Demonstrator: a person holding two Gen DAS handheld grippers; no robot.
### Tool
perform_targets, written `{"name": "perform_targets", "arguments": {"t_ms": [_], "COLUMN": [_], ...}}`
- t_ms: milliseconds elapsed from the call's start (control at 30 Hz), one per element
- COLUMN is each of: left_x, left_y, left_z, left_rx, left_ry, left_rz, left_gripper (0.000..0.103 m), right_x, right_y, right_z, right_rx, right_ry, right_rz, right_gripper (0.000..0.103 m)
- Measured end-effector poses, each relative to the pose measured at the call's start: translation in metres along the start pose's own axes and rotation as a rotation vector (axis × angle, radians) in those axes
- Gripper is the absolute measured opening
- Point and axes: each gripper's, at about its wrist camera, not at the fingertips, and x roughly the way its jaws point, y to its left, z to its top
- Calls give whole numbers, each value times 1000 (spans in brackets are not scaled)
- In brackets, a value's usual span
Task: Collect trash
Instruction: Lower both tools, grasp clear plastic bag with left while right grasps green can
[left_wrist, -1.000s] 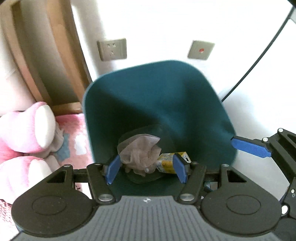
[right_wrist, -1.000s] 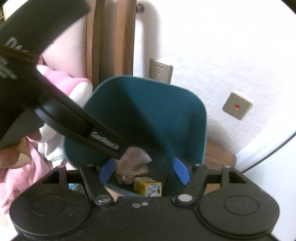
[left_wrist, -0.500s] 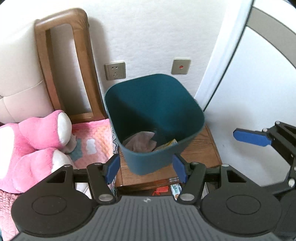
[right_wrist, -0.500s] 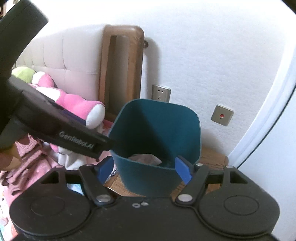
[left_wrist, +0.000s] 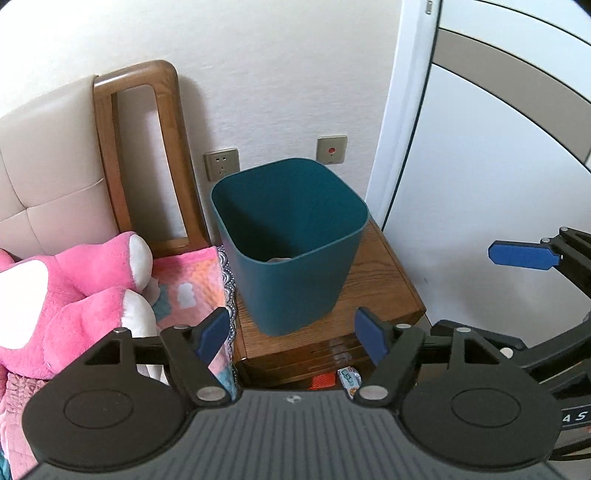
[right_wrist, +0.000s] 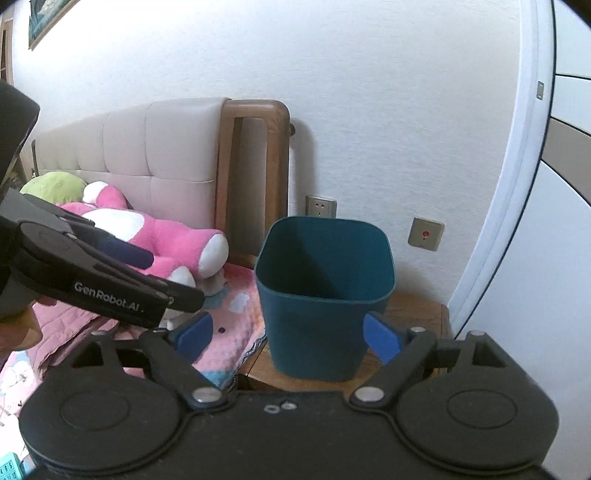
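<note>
A: What does the left wrist view give that the right one lacks?

B: A pale scrap (left_wrist: 279, 259) low inside the teal bin (left_wrist: 291, 251), and a small printed packet (left_wrist: 349, 378) in the shelf under the wooden desk (left_wrist: 388, 280), just below the left claw (left_wrist: 291, 336). From the right wrist view the bin (right_wrist: 325, 295) shows only dark walls.

A: And the right view alone?

B: A green cushion (right_wrist: 51, 186) far left of the right claw (right_wrist: 288, 336), on the bed beside the pink plush (right_wrist: 166, 240).

A: Counts?

B: One bin, one plush, two wall plates: one socket (right_wrist: 320, 206), one switch (right_wrist: 425, 234). Two claws.

A: Their state?

B: Both have just been opening; blue pads (left_wrist: 212, 334) stand wide apart, nothing between them. The bin sits ahead of both claws, apart from them, on the desk (right_wrist: 417, 306).
</note>
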Motion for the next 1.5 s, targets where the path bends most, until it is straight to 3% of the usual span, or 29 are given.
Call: {"name": "perform_targets", "arguments": {"t_ms": [133, 167, 300, 467, 633, 767, 1033, 1200, 1500], "left_x": [-5, -4, 8, 43, 96, 142, 268, 358, 492], "left_y": [-13, -16, -27, -41, -58, -74, -85, -70, -52], "left_z": [-17, -21, -35, -60, -96, -131, -233, -308, -411], "left_rx": [25, 28, 22, -8, -97, -138, -227, -353, -413], "left_ry": [-25, -27, -15, 13, 108, 165, 346, 477, 589], "left_rz": [13, 17, 9, -5, -45, -72, -32, 22, 156], "left_gripper": [77, 81, 81, 83, 88, 102, 102, 102, 102], "right_x": [-10, -10, -9, 6, 34, 63, 136, 189, 289], "right_y": [0, -1, -10, -29, -60, -82, -105, -105, -113], "right_z": [-14, -18, -33, -63, -113, -169, -294, -374, -515], "right_rx": [9, 10, 20, 31, 61, 73, 160, 153, 193], "right_ry": [0, -1, -5, 22, 96, 188, 365, 445, 585], "right_rz": [21, 25, 36, 30, 20, -5, -12, -4, -11], "right_gripper": [99, 100, 103, 103, 103, 103, 103, 102, 99]}}
